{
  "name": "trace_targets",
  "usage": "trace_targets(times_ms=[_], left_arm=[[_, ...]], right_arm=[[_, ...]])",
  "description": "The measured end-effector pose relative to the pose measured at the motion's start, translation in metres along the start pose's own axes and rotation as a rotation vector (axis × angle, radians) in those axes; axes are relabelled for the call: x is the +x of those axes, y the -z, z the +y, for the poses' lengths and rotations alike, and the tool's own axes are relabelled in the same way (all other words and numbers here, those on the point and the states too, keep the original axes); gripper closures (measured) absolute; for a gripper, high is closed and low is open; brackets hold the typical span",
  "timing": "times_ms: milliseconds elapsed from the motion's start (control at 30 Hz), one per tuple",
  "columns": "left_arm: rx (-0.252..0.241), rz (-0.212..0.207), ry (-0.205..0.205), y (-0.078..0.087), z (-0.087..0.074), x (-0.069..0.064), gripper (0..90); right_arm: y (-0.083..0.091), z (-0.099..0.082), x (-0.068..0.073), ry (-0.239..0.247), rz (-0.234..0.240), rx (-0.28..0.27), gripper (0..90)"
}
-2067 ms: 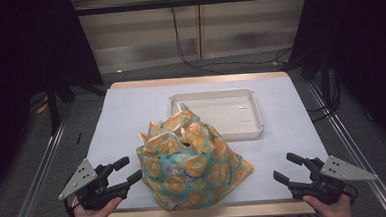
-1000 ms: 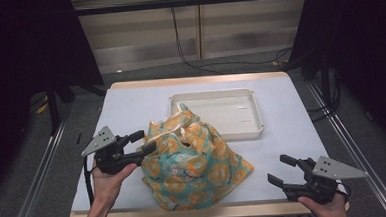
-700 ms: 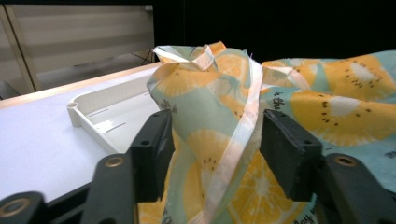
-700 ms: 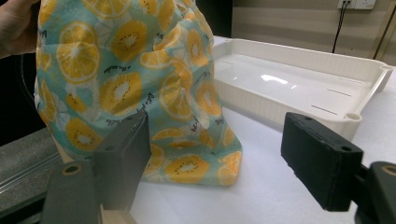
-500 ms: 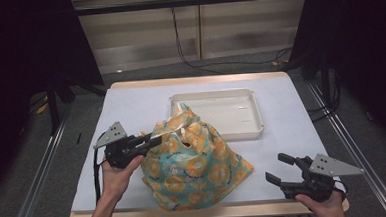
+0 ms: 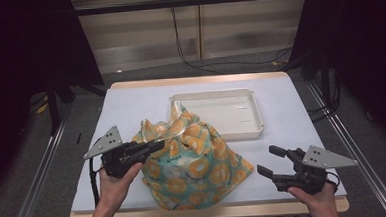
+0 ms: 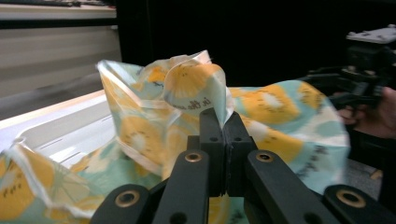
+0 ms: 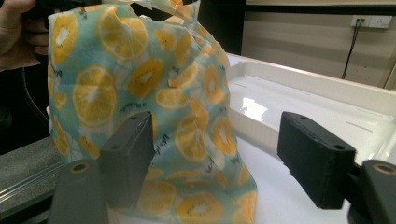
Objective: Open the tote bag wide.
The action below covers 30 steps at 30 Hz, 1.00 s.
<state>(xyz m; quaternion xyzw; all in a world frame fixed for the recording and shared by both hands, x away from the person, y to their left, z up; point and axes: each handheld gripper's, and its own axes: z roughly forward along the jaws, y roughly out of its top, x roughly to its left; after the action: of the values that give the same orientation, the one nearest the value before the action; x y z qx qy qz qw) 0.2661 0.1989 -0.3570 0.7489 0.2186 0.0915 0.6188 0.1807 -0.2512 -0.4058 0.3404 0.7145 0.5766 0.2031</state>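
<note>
The left gripper (image 6: 155, 144) has just been closing, and in the left gripper view its jaws now stand clamped together on a fold of the fruit-print cloth bag (image 6: 196, 163) near the bag's upper left side. The bite looks thin: only an edge of fabric sits between the pads (image 7: 211, 135), so a quick lift could let it slide out, I judge. A pull to one side could also drag the whole bag across the white-covered table (image 6: 131, 111) toward its left edge, since nothing pins it down on the far side.

The bag stands crumpled near the table's front edge, a little left of centre, its top leaning against the front left corner of the shallow white tray (image 6: 254, 115) behind it. A careless lift might snag that rim.

The right gripper (image 6: 270, 162) waits by the front right corner, jaws wide apart and grasping nothing, though they have just been narrowing slightly. In the right gripper view the bag's lower corner lies beside and partly behind the left-hand finger (image 8: 130, 156), not between the two.
</note>
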Motion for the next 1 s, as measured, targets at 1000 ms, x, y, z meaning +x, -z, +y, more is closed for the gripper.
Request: trace_targets(times_ms=[1000], left_arm=[[0.114, -0.208, -0.125, -0.021, -0.014, -0.084, 88.9]], right_arm=[[-0.068, 0.08, 0.037, 0.086, 0.212, -0.05, 44.8]])
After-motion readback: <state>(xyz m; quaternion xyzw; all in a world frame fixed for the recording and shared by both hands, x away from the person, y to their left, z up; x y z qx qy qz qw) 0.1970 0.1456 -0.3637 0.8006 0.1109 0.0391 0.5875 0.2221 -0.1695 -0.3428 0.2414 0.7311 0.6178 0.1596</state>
